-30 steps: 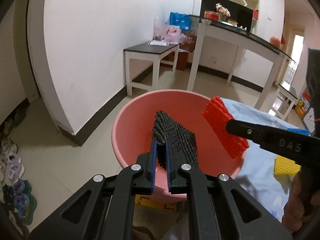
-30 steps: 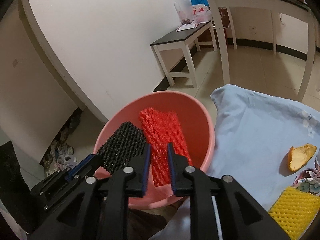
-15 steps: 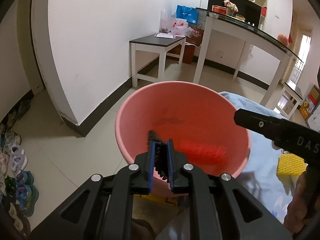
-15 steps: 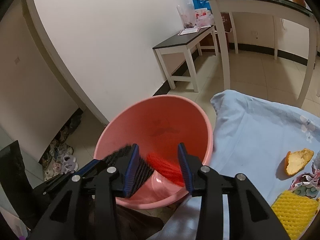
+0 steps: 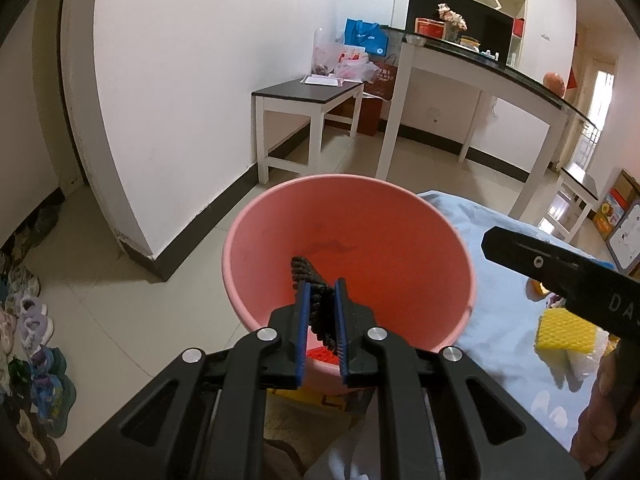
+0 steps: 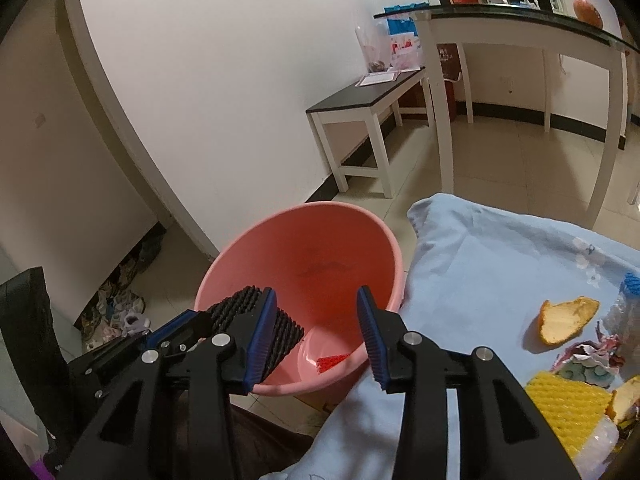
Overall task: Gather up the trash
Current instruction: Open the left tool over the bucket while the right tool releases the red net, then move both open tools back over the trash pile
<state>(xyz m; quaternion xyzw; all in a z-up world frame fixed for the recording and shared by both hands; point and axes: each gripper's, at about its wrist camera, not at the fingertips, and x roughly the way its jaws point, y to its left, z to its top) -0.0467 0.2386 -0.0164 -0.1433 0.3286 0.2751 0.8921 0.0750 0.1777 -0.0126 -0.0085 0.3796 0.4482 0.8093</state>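
the left claw [image 5: 321, 308] is over the pink tub [image 5: 256, 300], near the tub's 6 o'clock edge. a black net [image 5: 316, 300] made of foam sits between its blue pads [image 5: 302, 320]. the pads stand close on both sides of the net, and it hangs there, so the left claw is grasping the black net. in the right wrist view the same black net [image 6: 256, 316] sticks out over the tub's [image 6: 384, 240] 8 o'clock edge.

the right claw [image 6: 316, 324] is over the tub's 5 o'clock edge. its jaws are spread apart and there is only air between them. it has let go. a red net [image 6: 332, 361] lies flat on the bottom of the tub, right under the gap. in the left wrist view only a small bit of the red net [image 5: 320, 357] peeks out at the bottom, between the left claw's arms.

the tub stands on the tiled floor [image 6: 500, 160], just beside a light blue cloth [image 6: 480, 272] at 3 o'clock. more trash lies on the cloth at 4 o'clock: an orange peel [image 6: 566, 318], a yellow net [image 6: 566, 404] and some crumpled wrappers [image 6: 588, 364]. they are well apart from the tub. a hand [image 5: 604, 416] shows at the right edge of the left wrist view, under the black arm of the right claw.
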